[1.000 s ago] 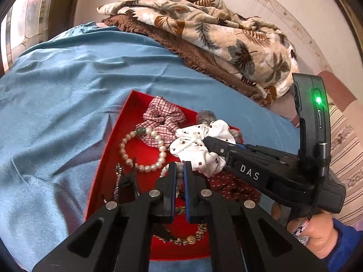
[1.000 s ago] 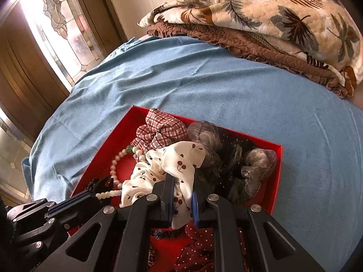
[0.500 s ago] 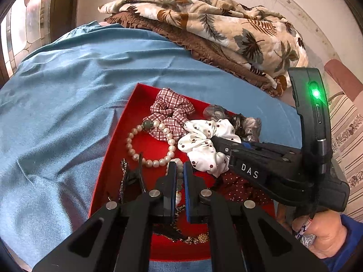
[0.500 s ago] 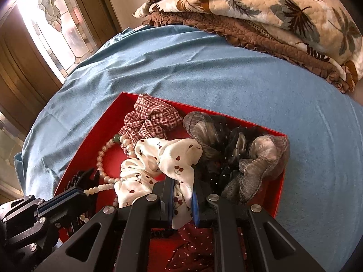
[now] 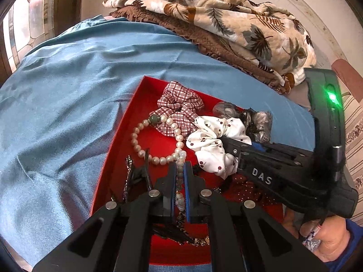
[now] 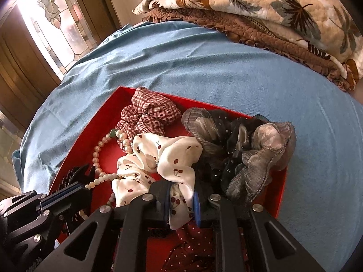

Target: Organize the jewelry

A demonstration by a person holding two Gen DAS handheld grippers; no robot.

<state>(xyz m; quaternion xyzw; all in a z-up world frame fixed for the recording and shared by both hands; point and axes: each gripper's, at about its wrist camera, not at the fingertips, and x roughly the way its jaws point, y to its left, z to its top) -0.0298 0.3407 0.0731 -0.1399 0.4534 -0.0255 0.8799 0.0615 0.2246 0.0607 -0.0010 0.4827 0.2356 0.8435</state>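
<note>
A red tray [image 5: 133, 104] [image 6: 279, 190] lies on a blue bedspread and holds jewelry and scrunchies. My left gripper [image 5: 180, 170] is shut on a strand of pearl beads [image 5: 180, 181], beside a round pearl bracelet [image 5: 138, 147] [image 6: 96, 156]. My right gripper [image 6: 181, 195] is shut on the white cherry-print scrunchie [image 6: 163, 158] [image 5: 213, 140]. A red plaid scrunchie [image 5: 179, 108] [image 6: 147, 113] and a grey-black sheer scrunchie [image 6: 240, 149] [image 5: 254, 120] lie at the tray's far side. A black hair claw [image 5: 138, 174] [image 6: 77, 174] lies at the tray's left.
A folded leaf-print quilt over a brown one [image 5: 226, 27] [image 6: 261, 11] lies at the far side of the bed. A dark red dotted scrunchie [image 6: 192, 242] lies under the right gripper. A stained-glass window [image 6: 52, 15] is at the left.
Both grippers have stayed shut on their items. The views have shifted a little, with the tray now further from the cameras and more of the scrunchies showing.
</note>
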